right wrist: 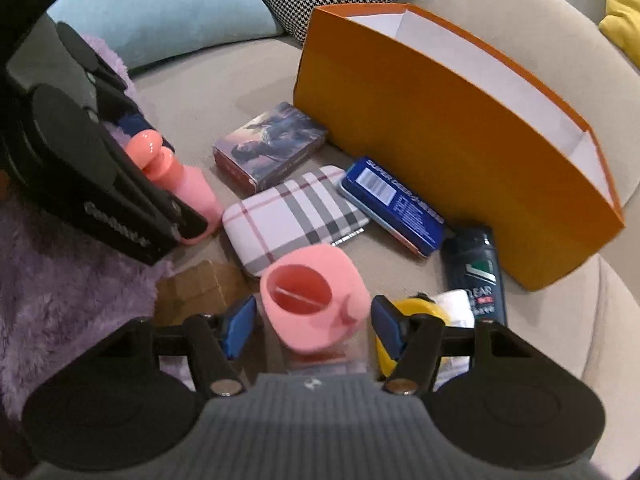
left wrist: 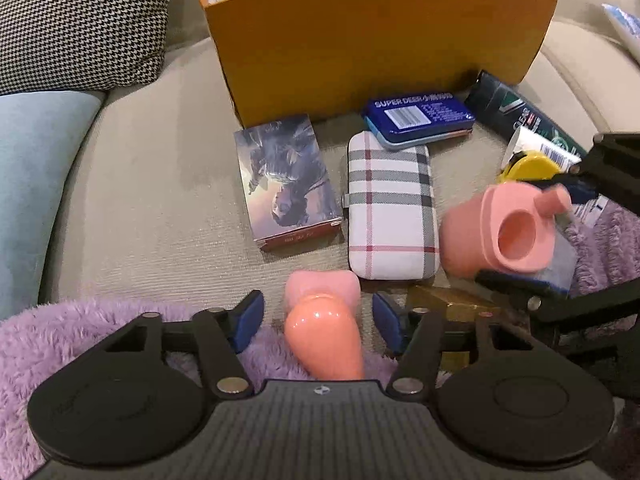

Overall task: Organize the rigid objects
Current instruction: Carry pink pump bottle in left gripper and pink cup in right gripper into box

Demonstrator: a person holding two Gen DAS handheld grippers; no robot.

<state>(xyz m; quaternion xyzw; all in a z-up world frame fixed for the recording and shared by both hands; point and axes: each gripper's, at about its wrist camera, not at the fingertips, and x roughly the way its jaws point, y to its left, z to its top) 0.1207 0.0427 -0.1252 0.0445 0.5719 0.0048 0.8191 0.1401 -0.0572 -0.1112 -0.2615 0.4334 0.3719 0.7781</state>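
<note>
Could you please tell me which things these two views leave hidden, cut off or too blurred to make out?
- Orange box floor: its front wall hides it in both views.
- Yellow item: right jaws and pink cup cover most of it.
- Brown box: partly hidden by the cup and purple blanket.
- Blue tin small print: too blurred to read.

Left gripper (left wrist: 318,318) jaws spread wide; right gripper (right wrist: 312,326) at its 2 o'clock, jaws also spread.
</note>
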